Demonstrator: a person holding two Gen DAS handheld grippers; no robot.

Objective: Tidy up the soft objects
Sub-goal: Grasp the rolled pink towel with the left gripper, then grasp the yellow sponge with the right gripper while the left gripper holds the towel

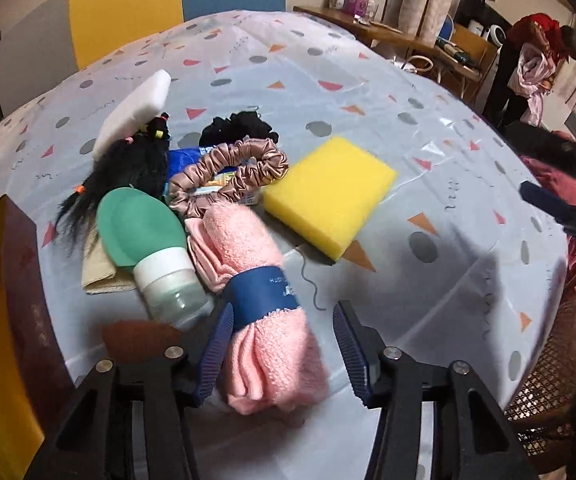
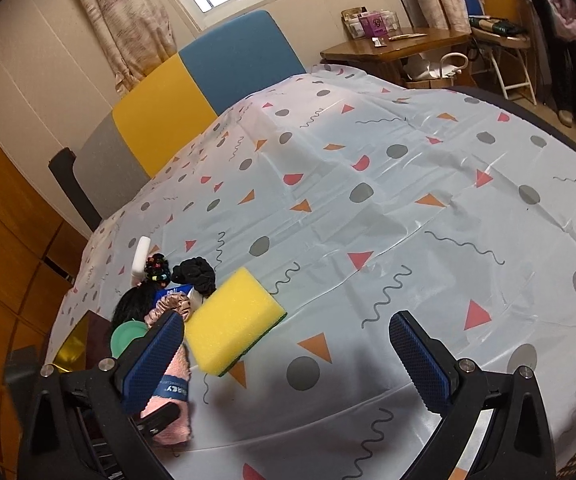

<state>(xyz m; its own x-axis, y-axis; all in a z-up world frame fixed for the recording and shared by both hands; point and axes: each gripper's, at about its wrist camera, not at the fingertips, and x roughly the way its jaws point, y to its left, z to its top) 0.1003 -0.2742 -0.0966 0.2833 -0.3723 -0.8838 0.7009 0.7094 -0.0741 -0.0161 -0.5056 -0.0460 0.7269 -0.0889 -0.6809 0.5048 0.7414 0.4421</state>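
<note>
Pink rolled terry towel (image 1: 263, 320) with blue paper band, beside the yellow foam sponge (image 1: 330, 196).
Left gripper (image 1: 283, 344) straddles it, not yet pinching; close squarely below the band. Right gripper (image 2: 288, 356) hangs released.

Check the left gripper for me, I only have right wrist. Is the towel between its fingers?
Observer: Yes. The pink towel lies between the fingers of the left gripper, not clamped; the pad on the picture's right stands clear of it.
Operator: What's beside it?
Observer: A green bottle lies on its side next to the towel, cap toward the gripper.
Operator: Anything under the bottle?
Observer: A beige cloth.
</note>
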